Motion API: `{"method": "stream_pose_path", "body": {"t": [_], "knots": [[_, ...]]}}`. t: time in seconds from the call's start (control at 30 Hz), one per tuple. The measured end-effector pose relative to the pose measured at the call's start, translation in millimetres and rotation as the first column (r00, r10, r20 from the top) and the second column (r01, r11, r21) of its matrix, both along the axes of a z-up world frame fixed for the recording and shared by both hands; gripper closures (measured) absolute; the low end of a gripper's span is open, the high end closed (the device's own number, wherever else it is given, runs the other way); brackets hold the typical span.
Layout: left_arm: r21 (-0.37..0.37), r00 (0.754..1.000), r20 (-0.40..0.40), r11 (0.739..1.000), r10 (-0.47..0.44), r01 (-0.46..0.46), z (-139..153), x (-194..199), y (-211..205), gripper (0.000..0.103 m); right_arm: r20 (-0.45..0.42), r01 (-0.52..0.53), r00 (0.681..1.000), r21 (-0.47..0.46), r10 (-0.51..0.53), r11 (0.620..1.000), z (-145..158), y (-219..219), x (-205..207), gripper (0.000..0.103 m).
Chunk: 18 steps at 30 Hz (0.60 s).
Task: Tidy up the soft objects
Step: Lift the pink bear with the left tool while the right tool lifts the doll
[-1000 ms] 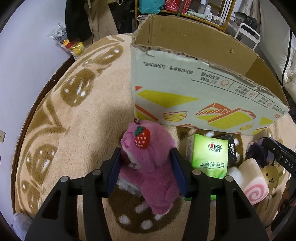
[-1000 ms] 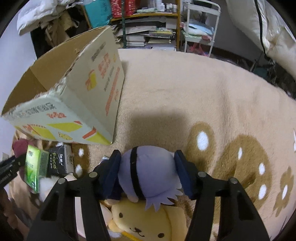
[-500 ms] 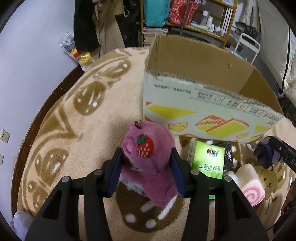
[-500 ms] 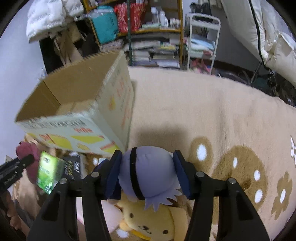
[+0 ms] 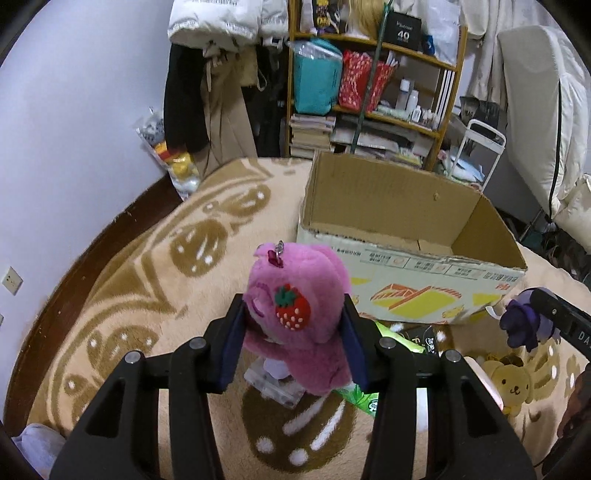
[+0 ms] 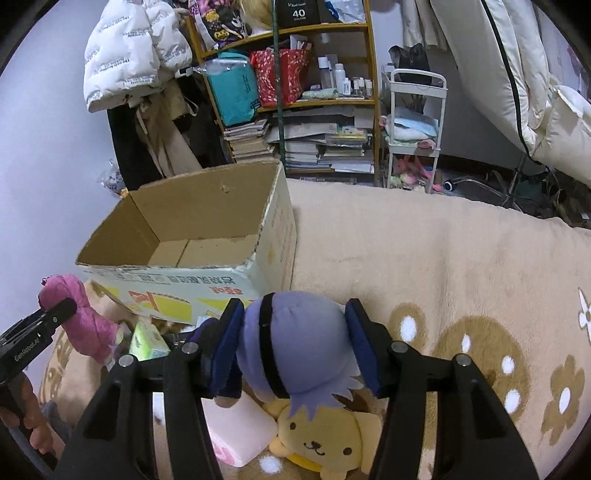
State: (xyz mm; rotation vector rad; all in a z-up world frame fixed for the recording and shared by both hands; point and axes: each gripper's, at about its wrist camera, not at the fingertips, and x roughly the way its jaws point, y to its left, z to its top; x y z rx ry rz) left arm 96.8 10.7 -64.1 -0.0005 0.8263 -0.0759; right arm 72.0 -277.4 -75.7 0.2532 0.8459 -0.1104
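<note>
Black box on top shelf (image 6: 297,14): reads "40", with a smaller line "COLOURS" beneath it.
Left gripper (image 6: 35,341): side of the body carries white lettering "GenRobot.AI", seen from the right wrist view.
Right gripper (image 5: 569,325): body shows the letters "DA"; the rest is cut off at the frame edge.
Cardboard box (image 5: 424,271): near wall bears rows of printed characters, upside down and too small to read.
White puffer jacket (image 6: 125,48): repeated grey print, illegible.
</note>
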Motion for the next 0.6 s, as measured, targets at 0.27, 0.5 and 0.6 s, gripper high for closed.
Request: {"method": "stream_pose_path", "body": {"t": [0.27,0.5,0.6], "knots": [[0.024,0.996,0.091,1.0,-0.004,0.002,15,-18,-2,0.057,0.081,-0.014,0.997,-0.025,0.016,1.0,23,6,-14,0.044],[0.019,0.981,0.191,1.0,-0.028,0.025,37,-37,-4,0.057,0.153,-0.025,0.988,-0.029,0.03,0.999,42,13,-23,0.044],[0.026,0.969,0.242,0.999,-0.052,0.047,49,-44,-10,0.057,0.194,-0.032,0.98,-0.022,0.036,0.999,53,13,-25,0.044]]}}
